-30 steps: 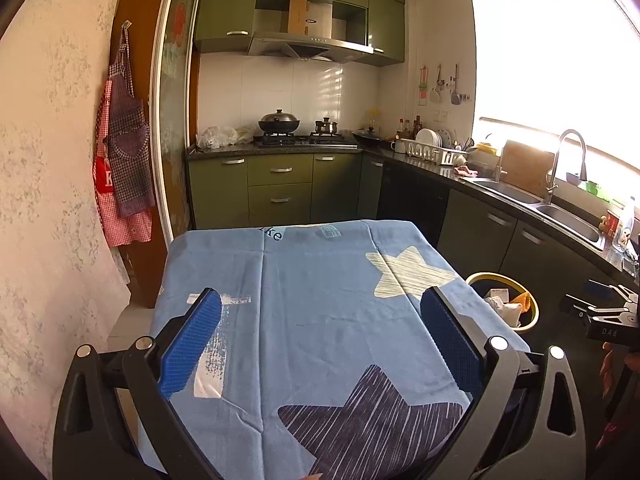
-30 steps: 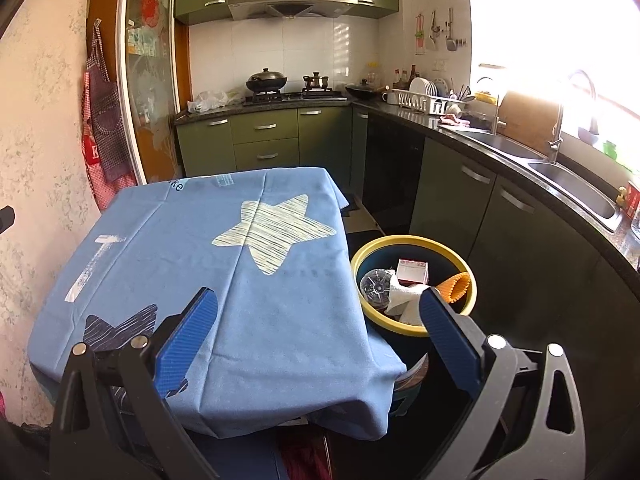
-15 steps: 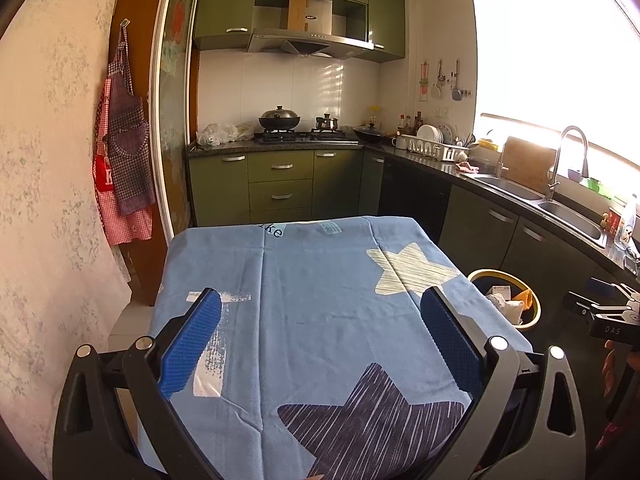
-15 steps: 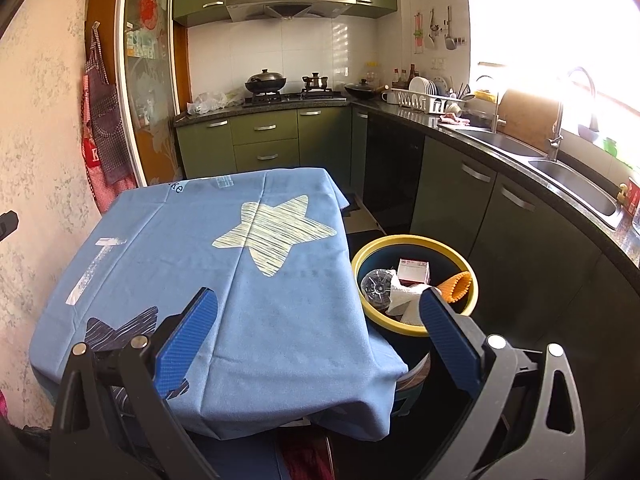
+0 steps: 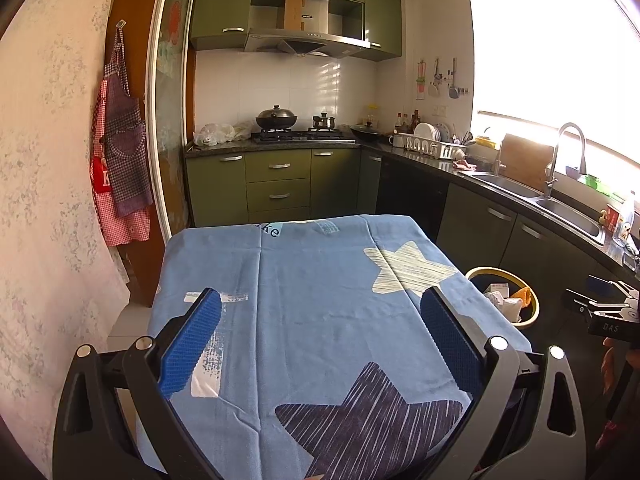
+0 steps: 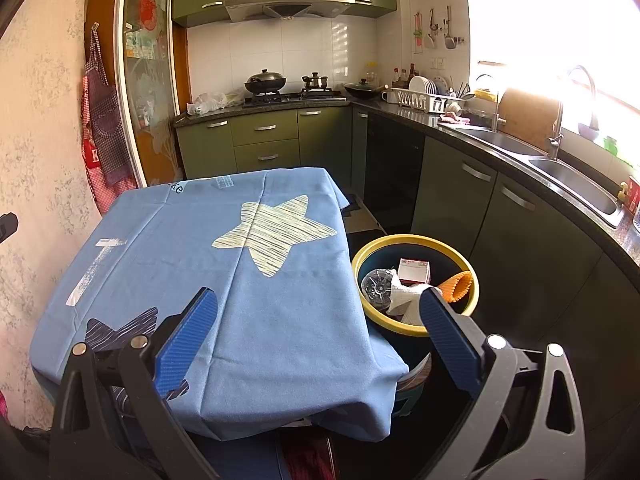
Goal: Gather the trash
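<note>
We stand in a narrow kitchen lined with olive-green cabinets [image 5: 278,184] below and above. A steel range hood [image 5: 304,42] hangs over the gas hob [image 5: 302,135], against white wall tiles [image 5: 256,88]. A dark countertop [image 6: 472,132] runs along the right wall to a steel sink [image 5: 568,214] with a tall tap [image 5: 560,152]. Strong daylight pours through the wide window [image 5: 548,60]. On the left, pale patterned wallpaper [image 5: 44,168] carries hanging checked aprons [image 5: 120,152], beside a glass sliding door [image 6: 146,76].

A square table [image 5: 192,272] is draped in a light blue cloth [image 5: 320,312] printed with a cream star [image 6: 276,232] and a navy star [image 5: 372,420]. The cloth hangs over the edges.
</note>
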`<state>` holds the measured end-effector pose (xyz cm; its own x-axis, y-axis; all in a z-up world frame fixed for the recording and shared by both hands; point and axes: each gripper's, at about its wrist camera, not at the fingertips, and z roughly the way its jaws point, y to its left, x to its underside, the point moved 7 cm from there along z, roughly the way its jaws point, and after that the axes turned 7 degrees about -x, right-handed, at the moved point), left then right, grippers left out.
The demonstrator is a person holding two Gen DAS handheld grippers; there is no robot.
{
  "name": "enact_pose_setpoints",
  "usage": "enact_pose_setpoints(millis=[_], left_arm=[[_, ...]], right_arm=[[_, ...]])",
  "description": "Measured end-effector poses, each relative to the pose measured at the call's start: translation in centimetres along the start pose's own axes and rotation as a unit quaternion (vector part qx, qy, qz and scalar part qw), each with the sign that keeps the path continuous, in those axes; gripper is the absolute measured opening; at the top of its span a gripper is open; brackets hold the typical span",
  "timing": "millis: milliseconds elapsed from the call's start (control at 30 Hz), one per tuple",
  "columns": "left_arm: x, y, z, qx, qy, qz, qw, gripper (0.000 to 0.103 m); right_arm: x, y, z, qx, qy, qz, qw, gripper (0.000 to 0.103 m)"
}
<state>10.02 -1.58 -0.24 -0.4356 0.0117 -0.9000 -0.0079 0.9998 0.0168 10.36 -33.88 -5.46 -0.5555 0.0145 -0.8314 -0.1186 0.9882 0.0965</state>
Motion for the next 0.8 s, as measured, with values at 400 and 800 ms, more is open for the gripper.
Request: enact_pose_setpoints(millis=[400,800], left_arm=[[0.23,-0.17,0.35,0.003,0.003,0.0,1.0,0.098],[0.46,-0.42,0.58,0.004,0.005,-0.001,1.0,0.098]], right_arm=[[-0.04,0.03,0.05,-0.002,-0.001,0.001,1.0,0.096],[-0.05,0.08,0.06,-0.003,-0.001,0.001,1.0,0.096]])
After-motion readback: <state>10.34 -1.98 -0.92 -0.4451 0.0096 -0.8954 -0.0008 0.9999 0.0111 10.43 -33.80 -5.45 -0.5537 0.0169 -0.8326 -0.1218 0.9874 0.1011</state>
